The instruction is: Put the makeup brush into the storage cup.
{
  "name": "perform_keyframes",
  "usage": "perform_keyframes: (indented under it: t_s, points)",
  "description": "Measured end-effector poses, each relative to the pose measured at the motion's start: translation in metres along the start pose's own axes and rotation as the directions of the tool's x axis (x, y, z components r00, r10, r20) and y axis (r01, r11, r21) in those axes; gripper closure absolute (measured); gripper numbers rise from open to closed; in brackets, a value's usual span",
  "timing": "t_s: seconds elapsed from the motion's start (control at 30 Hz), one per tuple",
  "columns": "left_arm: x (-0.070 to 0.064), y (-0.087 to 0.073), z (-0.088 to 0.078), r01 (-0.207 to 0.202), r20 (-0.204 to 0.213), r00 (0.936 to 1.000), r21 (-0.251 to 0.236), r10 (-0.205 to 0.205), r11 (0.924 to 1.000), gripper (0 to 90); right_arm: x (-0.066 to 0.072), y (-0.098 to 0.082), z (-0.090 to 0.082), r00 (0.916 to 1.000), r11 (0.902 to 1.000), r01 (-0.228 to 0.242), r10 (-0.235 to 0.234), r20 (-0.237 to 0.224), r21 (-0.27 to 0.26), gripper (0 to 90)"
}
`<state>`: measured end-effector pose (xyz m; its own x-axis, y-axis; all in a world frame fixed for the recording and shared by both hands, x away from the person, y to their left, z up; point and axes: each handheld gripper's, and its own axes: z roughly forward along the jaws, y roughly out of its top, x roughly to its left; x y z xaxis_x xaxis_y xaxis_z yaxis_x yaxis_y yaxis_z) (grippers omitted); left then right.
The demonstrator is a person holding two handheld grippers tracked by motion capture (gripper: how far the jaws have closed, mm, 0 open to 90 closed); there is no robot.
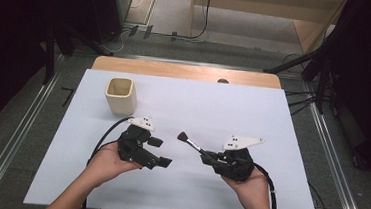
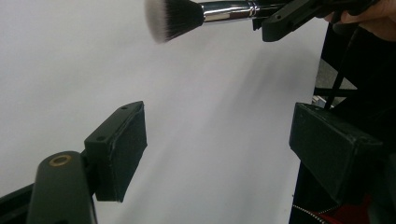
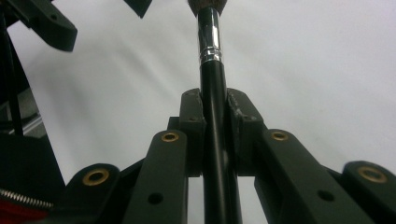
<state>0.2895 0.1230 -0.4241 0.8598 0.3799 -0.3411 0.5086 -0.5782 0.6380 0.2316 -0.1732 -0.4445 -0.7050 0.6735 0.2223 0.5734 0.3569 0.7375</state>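
Up close, the right gripper view shows the right gripper (image 3: 215,121) pinching a makeup brush (image 3: 212,84). Its two black jaws are pressed tight on the brush's black handle, one on each side. A shiny silver band sits just past the jaws, and the hairy tip goes off the top edge of that view.

From the high view, the whole brush (image 1: 190,142) can be seen. It sticks out from the right gripper (image 1: 214,159) and points up and to the left, with its dark fluffy tip over the white table (image 1: 253,115). The left gripper (image 1: 161,152) is just beside that tip, not touching it. A person's hands hold both tools. A cream cup (image 1: 120,95) stands beyond the left gripper, well apart from the brush.

The left gripper view shows the left gripper (image 2: 217,149) wide open, with nothing between its jaws. The soft brush hairs (image 2: 173,18) hang above and ahead of it.
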Motion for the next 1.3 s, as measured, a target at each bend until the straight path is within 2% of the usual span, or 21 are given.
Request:
perform_keyframes:
  t_s: [0.13,0.37,0.47,0.6,0.93,1.07,1.2,1.3]
  points:
    - [0.001,0.0,-0.001,0.008,-0.004,1.0,-0.009,-0.008,0.9999,20.1,0.005,0.003,0.002,0.9991,0.9992,-0.027,0.028,0.031,-0.031,79.3]
    - [0.002,0.0,-0.002,0.023,-0.011,0.9997,-0.026,-0.023,0.9994,20.1,0.016,0.005,0.019,0.9948,0.9936,-0.093,0.095,0.037,-0.064,79.3]
    - [0.001,-0.001,-0.002,0.031,-0.015,0.9994,-0.04,-0.032,0.9987,20.1,0.02,0.002,0.024,0.994,0.9928,-0.1,0.103,0.038,-0.066,79.3]
    - [0.003,-0.001,-0.003,0.039,-0.025,0.9989,-0.056,-0.04,0.9977,20.1,0.025,-0.001,0.026,0.9917,0.9882,-0.111,0.117,0.053,-0.105,79.3]
    - [0.002,-0.001,-0.004,0.048,-0.021,0.9985,-0.091,-0.05,0.9947,20.4,0.038,-0.019,0.037,0.98,0.9575,-0.187,0.197,0.025,-0.22,79.3]
    - [0.001,-0.001,-0.002,0.051,-0.031,0.9981,-0.089,-0.054,0.9947,20.4,0.038,-0.026,0.041,0.9712,0.9384,-0.233,0.238,-0.013,-0.255,79.3]
    - [0.0,-0.002,-0.001,0.06,-0.026,0.9977,-0.101,-0.063,0.9931,20.4,0.038,-0.031,0.042,0.9658,0.922,-0.255,0.258,-0.028,-0.292,79.3]
    - [0.0,-0.002,-0.001,0.061,-0.029,0.9975,-0.106,-0.064,0.9925,20.4,0.039,-0.034,0.044,0.9595,0.9056,-0.278,0.277,-0.049,-0.32,79.3]
